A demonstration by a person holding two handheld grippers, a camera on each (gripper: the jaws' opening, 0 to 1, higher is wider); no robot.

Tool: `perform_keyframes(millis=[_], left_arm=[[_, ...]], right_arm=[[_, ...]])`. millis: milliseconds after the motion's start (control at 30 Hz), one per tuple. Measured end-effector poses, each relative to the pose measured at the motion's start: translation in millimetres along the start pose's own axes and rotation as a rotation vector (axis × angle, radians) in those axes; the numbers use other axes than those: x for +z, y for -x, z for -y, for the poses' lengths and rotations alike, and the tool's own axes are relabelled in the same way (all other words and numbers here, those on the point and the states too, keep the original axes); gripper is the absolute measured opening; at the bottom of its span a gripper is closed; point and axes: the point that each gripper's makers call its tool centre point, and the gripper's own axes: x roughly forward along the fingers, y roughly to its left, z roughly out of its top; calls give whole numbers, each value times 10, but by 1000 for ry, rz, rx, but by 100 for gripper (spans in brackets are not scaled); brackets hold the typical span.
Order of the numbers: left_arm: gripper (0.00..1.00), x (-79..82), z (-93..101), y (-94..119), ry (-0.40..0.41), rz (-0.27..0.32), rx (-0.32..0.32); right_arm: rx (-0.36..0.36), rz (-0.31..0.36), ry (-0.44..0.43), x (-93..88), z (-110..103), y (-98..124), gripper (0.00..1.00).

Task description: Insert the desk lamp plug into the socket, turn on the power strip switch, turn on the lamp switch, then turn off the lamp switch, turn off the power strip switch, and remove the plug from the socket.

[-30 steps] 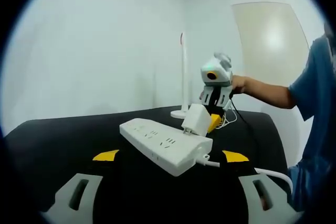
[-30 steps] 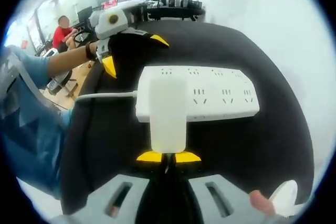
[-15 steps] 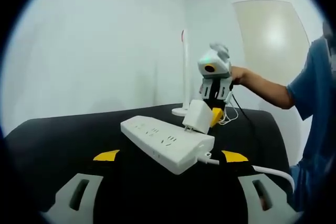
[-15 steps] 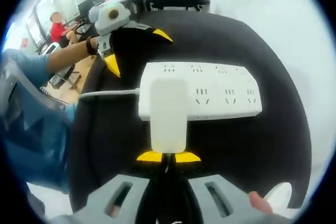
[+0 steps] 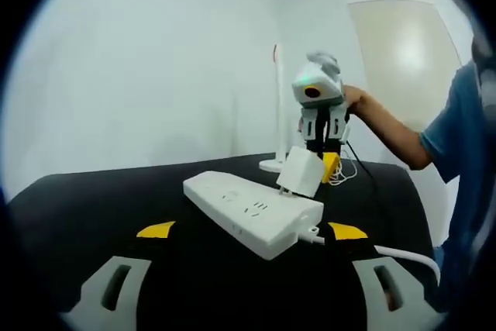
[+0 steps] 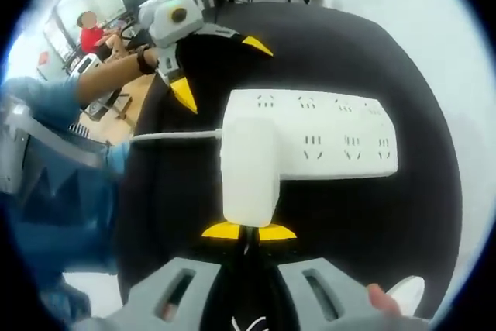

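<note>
A white power strip (image 5: 252,213) lies on the black table (image 5: 85,207). A white block-shaped lamp plug (image 5: 301,171) stands tilted on the strip's cord end. My right gripper (image 5: 319,162) comes down from above and is shut on it. In the right gripper view the plug (image 6: 249,170) rises from my shut yellow tips (image 6: 249,231) over the strip (image 6: 341,145). Whether its prongs sit in a socket is hidden. My left gripper (image 5: 252,232) hangs open near the strip, empty; it also shows across the table (image 6: 221,69). The lamp's white pole (image 5: 277,98) stands behind.
The strip's white cable (image 6: 167,136) runs off the table's side. A coil of lamp cord (image 5: 345,170) lies by the lamp base (image 5: 271,164). A person's blue sleeve (image 5: 457,137) is at the right. Desks and a seated person in red (image 6: 89,35) are beyond the table.
My right gripper has risen slightly with the plug, which now tilts more over the strip's end. The left gripper stays open.
</note>
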Motion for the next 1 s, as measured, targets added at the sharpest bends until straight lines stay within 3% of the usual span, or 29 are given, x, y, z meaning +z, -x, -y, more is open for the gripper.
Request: perform_keyframes(millis=[200,433,867,1000], left_arm=[[73,-21,-12,-23,-1,-4,1],[73,-37,-39,-18,-3,-8,16],[73,-58,-56,-9,-10,-18,28],[73,3,-58,15,-10,9,29]], right_arm=[[49,9,-40,-7,80,11,7],[136,11,-95,19,22,20,7],[166,78,-108,48,23,42,7],[189,100,-122,32,32,21,7]])
